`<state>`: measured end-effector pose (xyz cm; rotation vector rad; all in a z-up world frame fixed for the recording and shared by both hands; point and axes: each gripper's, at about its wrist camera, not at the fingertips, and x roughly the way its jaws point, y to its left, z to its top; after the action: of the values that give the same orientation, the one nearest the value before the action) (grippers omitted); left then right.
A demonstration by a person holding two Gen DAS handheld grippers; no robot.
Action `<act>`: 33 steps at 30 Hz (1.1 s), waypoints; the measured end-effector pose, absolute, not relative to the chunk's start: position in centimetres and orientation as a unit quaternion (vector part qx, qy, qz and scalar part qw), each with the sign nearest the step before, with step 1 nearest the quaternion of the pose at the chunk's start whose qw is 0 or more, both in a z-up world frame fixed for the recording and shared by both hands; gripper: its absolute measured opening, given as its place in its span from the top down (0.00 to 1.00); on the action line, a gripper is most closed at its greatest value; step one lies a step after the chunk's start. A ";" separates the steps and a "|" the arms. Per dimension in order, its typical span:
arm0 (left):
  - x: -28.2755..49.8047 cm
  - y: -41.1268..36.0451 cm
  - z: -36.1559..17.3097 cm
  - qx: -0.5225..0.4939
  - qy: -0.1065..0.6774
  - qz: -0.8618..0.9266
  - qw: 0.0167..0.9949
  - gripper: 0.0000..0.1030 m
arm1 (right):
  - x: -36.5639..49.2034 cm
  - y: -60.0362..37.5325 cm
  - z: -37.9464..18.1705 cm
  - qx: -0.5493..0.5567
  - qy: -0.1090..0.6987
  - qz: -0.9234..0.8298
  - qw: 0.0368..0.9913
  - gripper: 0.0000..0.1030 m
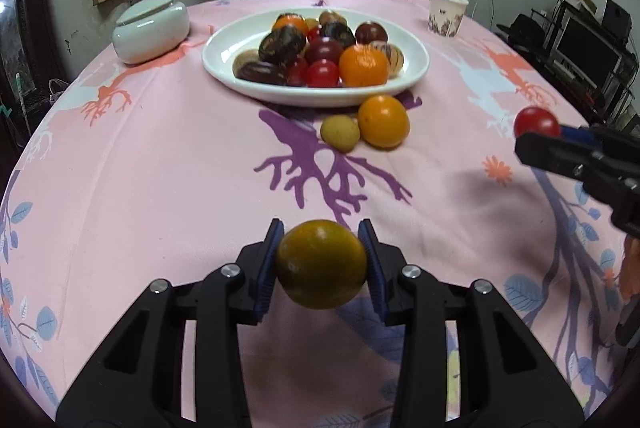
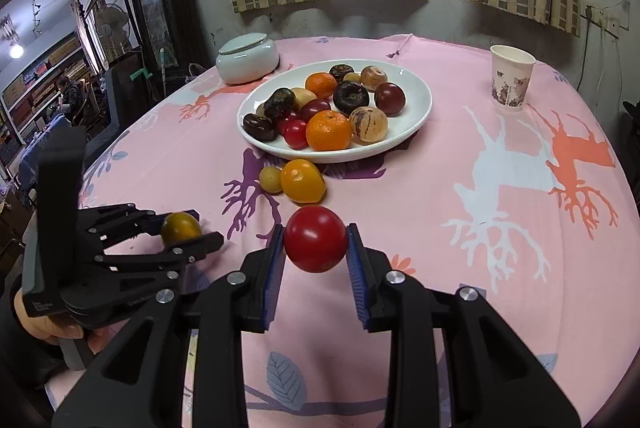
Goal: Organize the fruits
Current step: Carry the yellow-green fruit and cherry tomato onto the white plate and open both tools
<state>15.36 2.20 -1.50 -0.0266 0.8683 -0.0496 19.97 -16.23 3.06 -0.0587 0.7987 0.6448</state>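
My left gripper [image 1: 321, 244] is shut on a greenish-yellow citrus fruit [image 1: 321, 264], held above the pink cloth; the same fruit [image 2: 181, 228] shows at the left of the right wrist view. My right gripper [image 2: 316, 240] is shut on a red tomato [image 2: 315, 239], which also appears at the right edge as the tomato [image 1: 536, 122]. Ahead, a white plate [image 1: 224, 68] holds several fruits: oranges, red tomatoes, dark and striped ones. On the cloth just in front of the plate lie an orange [image 1: 383, 121] and a small yellow-green fruit [image 1: 340, 133].
A white lidded ceramic jar [image 1: 150, 28] stands at the back left and a paper cup [image 1: 447, 12] at the back right. The pink patterned tablecloth [image 1: 160, 168] covers a round table. A hand [image 2: 52, 324] holds the left gripper. Curtains hang behind.
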 end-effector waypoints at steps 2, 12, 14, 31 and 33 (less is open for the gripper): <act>15.3 2.4 -0.8 -0.016 0.415 -0.025 0.909 0.62 | 20.0 -16.2 3.0 -0.028 0.383 0.307 0.871 0.70; 18.1 3.2 3.0 -0.011 0.390 -0.033 0.920 0.62 | 20.5 -16.2 3.9 -0.025 0.364 0.301 0.881 0.70; 19.3 3.5 4.1 -0.013 0.375 -0.032 0.926 0.62 | 21.3 -16.4 4.8 -0.026 0.350 0.291 0.890 0.70; 32.8 4.7 4.2 -0.038 0.382 0.006 0.923 0.61 | 34.7 -11.1 4.1 -0.013 0.338 0.251 0.907 0.70; 32.8 5.1 3.8 -0.045 0.381 0.021 0.923 0.39 | 35.6 -10.7 3.6 -0.003 0.343 0.252 0.905 0.65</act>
<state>32.84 5.10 3.81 -0.0931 0.7815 0.0440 35.61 -10.74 3.57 -0.0056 0.7090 0.5211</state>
